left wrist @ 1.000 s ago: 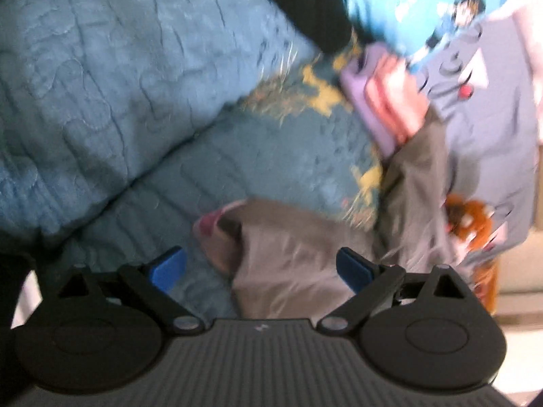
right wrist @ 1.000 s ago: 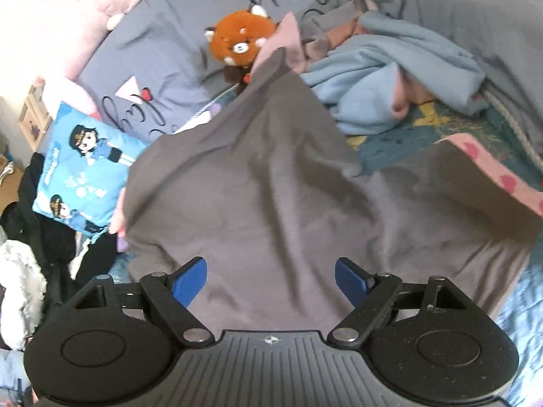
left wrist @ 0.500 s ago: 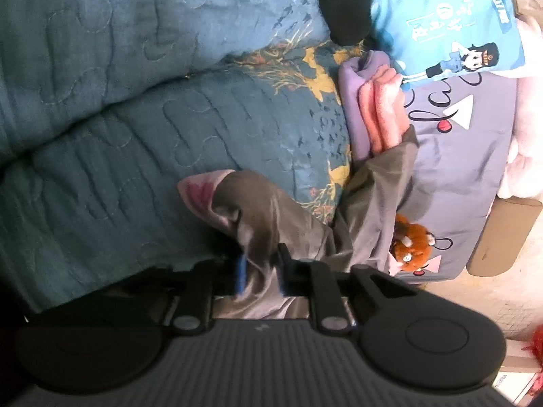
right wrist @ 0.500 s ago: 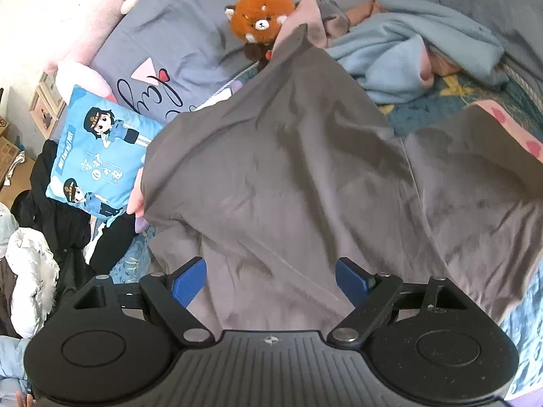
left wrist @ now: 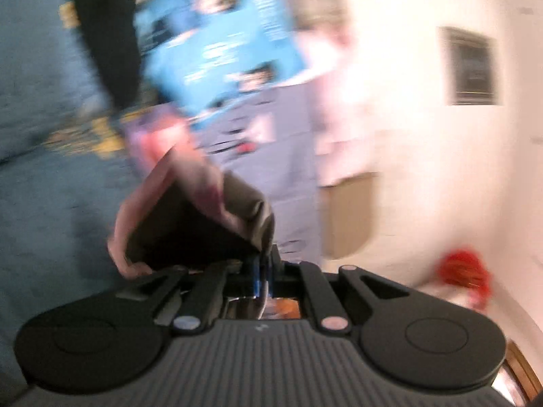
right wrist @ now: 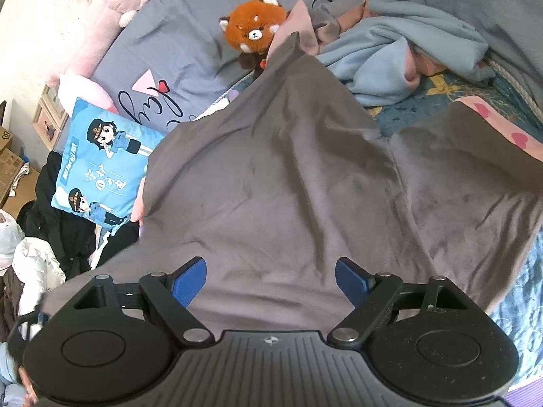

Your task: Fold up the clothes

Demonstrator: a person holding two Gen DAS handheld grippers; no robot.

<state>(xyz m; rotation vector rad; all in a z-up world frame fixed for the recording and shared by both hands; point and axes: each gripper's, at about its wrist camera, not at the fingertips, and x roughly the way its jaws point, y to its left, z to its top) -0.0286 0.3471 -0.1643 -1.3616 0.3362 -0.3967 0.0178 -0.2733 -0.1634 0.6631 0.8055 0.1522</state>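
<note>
A large grey garment (right wrist: 305, 183) with a pink lining lies spread over the bed in the right wrist view, one part raised toward the plush toy. My right gripper (right wrist: 271, 279) hovers open just above its near edge, nothing between the blue pads (right wrist: 188, 281). In the blurred left wrist view, my left gripper (left wrist: 262, 271) is shut on a corner of the grey garment (left wrist: 203, 224), lifted off the teal quilt (left wrist: 51, 169), pink lining showing.
An orange plush toy (right wrist: 254, 30) sits on the grey-lilac pillow (right wrist: 190, 44). A blue cartoon cushion (right wrist: 98, 166) lies at the left, a light-blue garment (right wrist: 400, 64) at the back right. Dark and white clothes (right wrist: 40, 247) pile at the bed's left edge.
My left gripper closed on the garment's corner and has swung up and right with it, now facing the wall. The right gripper stayed open, drifting slightly closer over the cloth.
</note>
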